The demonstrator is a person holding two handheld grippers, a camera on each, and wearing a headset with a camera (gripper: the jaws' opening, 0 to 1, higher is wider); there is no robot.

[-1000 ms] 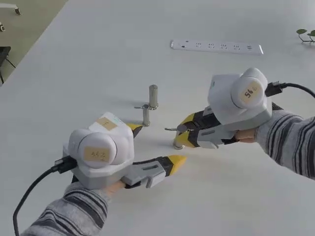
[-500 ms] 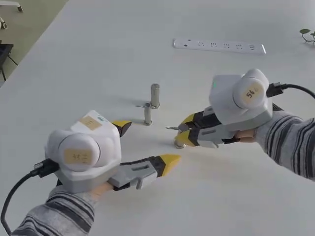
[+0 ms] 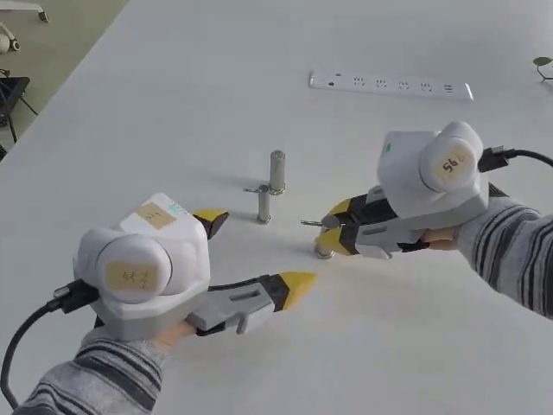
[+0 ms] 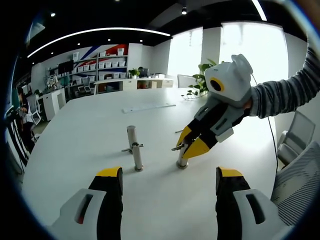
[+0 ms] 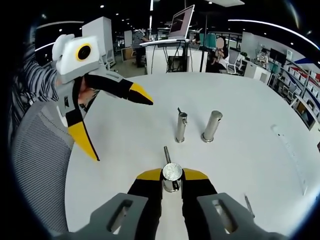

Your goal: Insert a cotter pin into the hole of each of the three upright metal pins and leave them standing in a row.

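The right hand-held gripper (image 3: pixel 331 232) clamped the near upright pin (image 5: pixel 171 172), with the wide-open left hand-held gripper (image 3: pixel 257 249) at its 8 o'clock

Upright pins (image 3: pixel 276 171) — polished metal; table (image 3: pixel 173 104) — matt white.

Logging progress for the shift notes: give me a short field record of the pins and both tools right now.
far upright steel pin: standing, no cotter seen in it
middle upright steel pin: standing, crossed by thin metal cotter pin
near upright steel pin: standing between the right tool's jaws, second cotter pin poking out
right tool: shut on the near pin
left tool: open, holding nothing
white power strip: flat on white table, far side
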